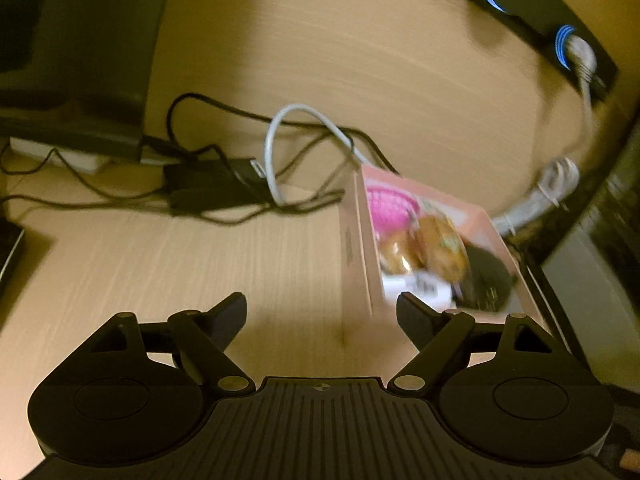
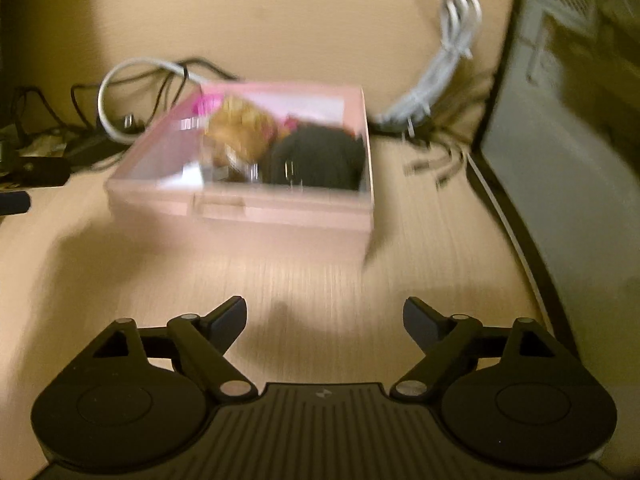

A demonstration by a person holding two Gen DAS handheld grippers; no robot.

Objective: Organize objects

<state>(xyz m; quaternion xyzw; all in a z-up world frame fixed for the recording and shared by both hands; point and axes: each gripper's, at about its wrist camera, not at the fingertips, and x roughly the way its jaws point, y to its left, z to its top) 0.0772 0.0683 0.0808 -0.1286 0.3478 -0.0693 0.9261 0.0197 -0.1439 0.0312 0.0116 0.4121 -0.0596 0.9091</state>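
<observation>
A pink open box (image 2: pixel 280 216) sits on the wooden desk. Inside it are a golden-brown item (image 2: pixel 244 128), a black object (image 2: pixel 320 156) and a magenta item (image 2: pixel 206 103). In the left wrist view the box (image 1: pixel 356 248) lies ahead to the right, with the magenta item (image 1: pixel 390 208), golden item (image 1: pixel 436 248) and black object (image 1: pixel 488 280) showing. My left gripper (image 1: pixel 322 316) is open and empty, its right finger close to the box's near corner. My right gripper (image 2: pixel 324 320) is open and empty, a short way in front of the box.
A tangle of black cables and a black adapter (image 1: pixel 212 184) lies behind the box with a grey looped cable (image 1: pixel 276 148). A bundled grey cable (image 2: pixel 448 64) lies at the back right. A black power strip with blue rings (image 1: pixel 532 16) runs along the wall. A cabinet (image 2: pixel 560 160) stands right.
</observation>
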